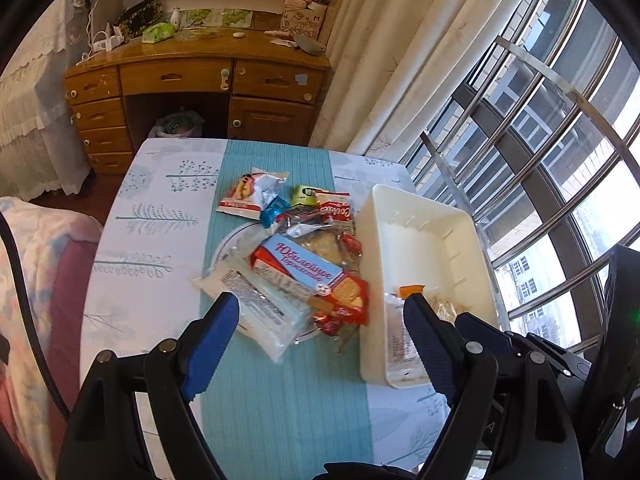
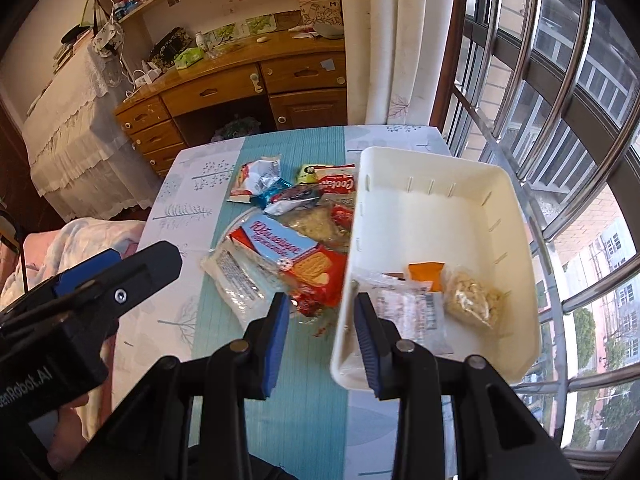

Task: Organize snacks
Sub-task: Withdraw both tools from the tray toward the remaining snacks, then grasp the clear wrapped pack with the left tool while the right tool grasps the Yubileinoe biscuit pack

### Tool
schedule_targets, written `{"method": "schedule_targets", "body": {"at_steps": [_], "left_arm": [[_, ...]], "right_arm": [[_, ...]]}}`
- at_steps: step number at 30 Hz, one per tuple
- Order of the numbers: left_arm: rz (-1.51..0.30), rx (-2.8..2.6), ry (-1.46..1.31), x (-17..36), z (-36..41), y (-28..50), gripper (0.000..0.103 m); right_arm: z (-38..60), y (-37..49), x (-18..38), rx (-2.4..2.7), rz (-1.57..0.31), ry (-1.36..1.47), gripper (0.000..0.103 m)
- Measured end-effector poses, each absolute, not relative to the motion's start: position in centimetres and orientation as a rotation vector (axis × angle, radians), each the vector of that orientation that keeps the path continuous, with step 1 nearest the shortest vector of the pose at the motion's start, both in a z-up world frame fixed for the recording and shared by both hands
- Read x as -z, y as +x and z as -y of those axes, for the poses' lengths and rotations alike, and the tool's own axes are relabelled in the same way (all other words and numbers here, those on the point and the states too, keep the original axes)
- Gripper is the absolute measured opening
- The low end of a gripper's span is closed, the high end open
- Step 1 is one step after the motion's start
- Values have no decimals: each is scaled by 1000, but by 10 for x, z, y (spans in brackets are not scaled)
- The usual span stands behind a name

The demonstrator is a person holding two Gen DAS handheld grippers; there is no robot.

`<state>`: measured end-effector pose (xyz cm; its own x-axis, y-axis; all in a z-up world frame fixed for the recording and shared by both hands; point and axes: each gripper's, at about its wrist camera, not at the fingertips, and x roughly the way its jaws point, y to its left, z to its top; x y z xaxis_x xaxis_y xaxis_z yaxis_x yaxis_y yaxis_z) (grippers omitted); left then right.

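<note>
With both grippers empty, left fingers (image 1: 320, 320) spread wide and right fingers (image 2: 322, 332) half-parted, we risk toppling the snack pile (image 2: 280, 252) off its plate (image 2: 240, 220) or nudging the white bin (image 2: 516, 216) along the desk (image 2: 168, 312).

Black handheld grippers with blue pads

The left gripper (image 1: 320, 328) and right gripper (image 2: 322, 320) each show 2 black linkage arms, silver rivets and ridged blue pads (image 2: 276, 340); white lettering marks the left one's housing.

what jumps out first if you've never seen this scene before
The heap of bright snack packets on the teal runner in the table's middle, topped by a red and blue biscuit pack. Right beside it, toward the window, stands a white bin holding only a few packets at its near end. Both claws hang empty above, the left claw wider than the right claw.
</note>
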<state>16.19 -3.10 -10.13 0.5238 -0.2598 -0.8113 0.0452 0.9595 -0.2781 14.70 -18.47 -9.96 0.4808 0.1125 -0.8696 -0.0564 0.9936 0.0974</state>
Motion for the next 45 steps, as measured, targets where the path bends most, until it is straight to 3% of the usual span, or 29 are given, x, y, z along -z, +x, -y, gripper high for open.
{"method": "schedule_targets", "body": {"at_steps": [9, 21, 31, 45], "left_arm": [[-1072, 246, -176, 111, -15, 169, 83], [-1337, 245, -220, 168, -46, 196, 83], [-1415, 211, -385, 218, -40, 217, 83], [-1426, 59, -717, 282, -33, 220, 83]], "right_arm": [[141, 144, 107, -21, -1043, 24, 34], [111, 150, 139, -35, -1171, -75, 34], [114, 180, 161, -144, -1218, -210, 49], [123, 237, 193, -389, -1249, -390, 57]]}}
